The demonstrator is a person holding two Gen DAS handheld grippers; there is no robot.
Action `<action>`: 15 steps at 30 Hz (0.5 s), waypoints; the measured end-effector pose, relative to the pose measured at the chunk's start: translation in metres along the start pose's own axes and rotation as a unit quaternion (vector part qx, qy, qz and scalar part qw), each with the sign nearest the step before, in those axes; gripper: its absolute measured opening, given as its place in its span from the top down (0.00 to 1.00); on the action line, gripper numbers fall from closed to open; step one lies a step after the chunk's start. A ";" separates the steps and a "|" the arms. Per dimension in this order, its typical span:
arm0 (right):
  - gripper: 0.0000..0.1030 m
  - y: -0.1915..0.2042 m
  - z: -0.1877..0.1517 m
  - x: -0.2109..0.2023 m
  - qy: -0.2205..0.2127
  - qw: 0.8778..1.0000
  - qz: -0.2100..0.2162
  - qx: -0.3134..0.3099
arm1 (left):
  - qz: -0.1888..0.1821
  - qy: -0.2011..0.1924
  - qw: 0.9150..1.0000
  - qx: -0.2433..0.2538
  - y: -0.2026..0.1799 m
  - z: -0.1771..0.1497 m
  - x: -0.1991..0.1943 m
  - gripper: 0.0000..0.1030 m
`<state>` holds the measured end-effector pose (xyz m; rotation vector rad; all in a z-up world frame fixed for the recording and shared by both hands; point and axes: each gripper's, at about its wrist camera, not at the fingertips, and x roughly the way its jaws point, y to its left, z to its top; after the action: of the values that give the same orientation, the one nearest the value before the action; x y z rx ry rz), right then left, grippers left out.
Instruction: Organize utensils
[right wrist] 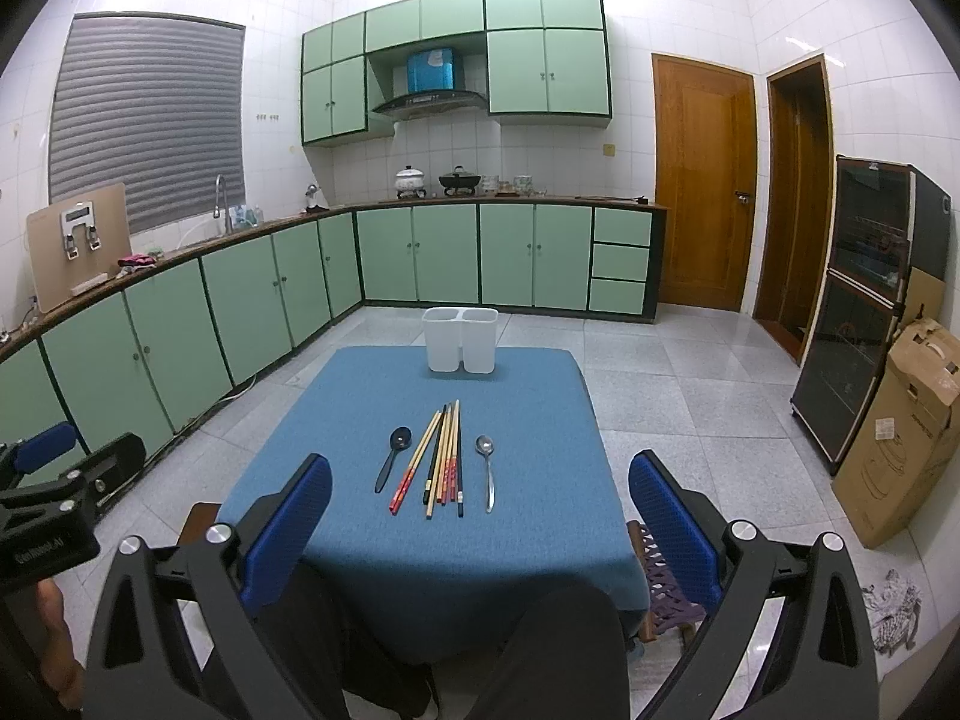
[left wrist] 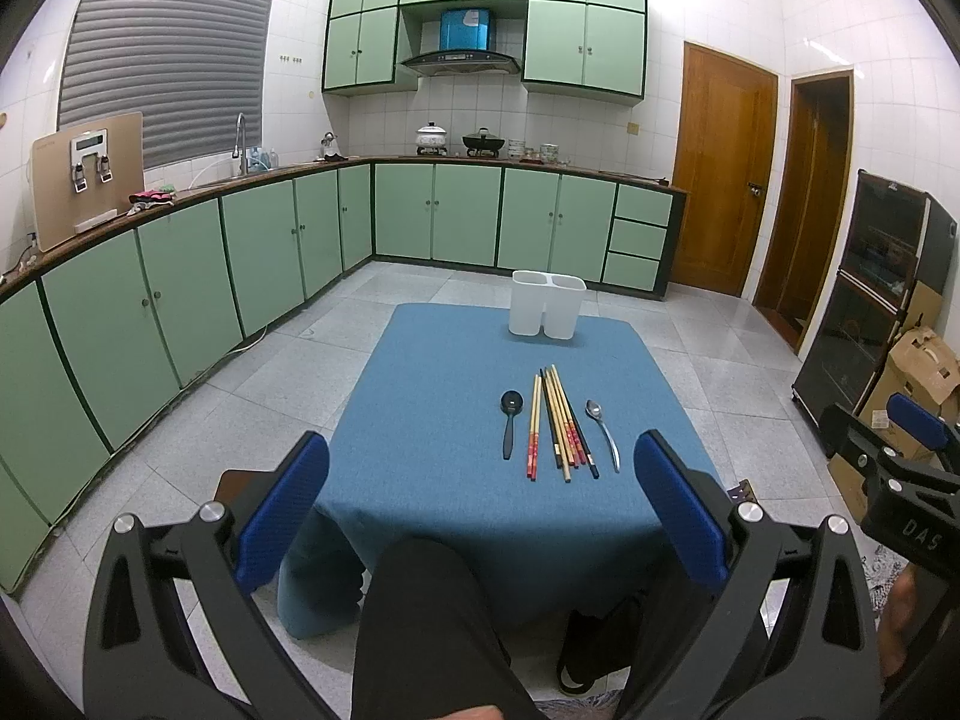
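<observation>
Left gripper point(left wrist: 480, 504) spread, empty | right gripper point(right wrist: 480, 516) spread, empty | chopsticks point(right wrist: 441, 459) overlapping, count unclear, short of white holder point(right wrist: 461, 339)

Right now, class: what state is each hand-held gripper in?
Left hand-held gripper: open, holding nothing.
Right hand-held gripper: open, holding nothing.

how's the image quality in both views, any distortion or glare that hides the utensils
Left wrist view: strong fisheye bending of the counter, dark corner vignetting, chopsticks sharp on the blue tablecloth. Right wrist view: same curvature, some floor sheen near the doors, metal spoon and black spoon clear, shadows soft.
</observation>
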<state>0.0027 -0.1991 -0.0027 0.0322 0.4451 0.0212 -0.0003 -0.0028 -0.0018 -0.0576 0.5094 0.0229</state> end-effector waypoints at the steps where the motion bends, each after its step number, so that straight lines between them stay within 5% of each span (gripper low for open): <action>1: 0.06 -0.001 0.000 0.000 0.000 1.000 0.000 0.000 | 0.001 0.001 1.000 0.000 0.000 0.000 0.001 0.05; 15: 0.06 -0.002 -0.003 0.007 -0.003 1.000 -0.004 -0.003 | -0.010 0.013 1.000 -0.012 0.007 -0.002 0.012 0.04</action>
<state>0.0079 -0.2012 -0.0091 0.0249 0.4399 0.0152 0.0089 0.0046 -0.0096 -0.0858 0.5353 0.0087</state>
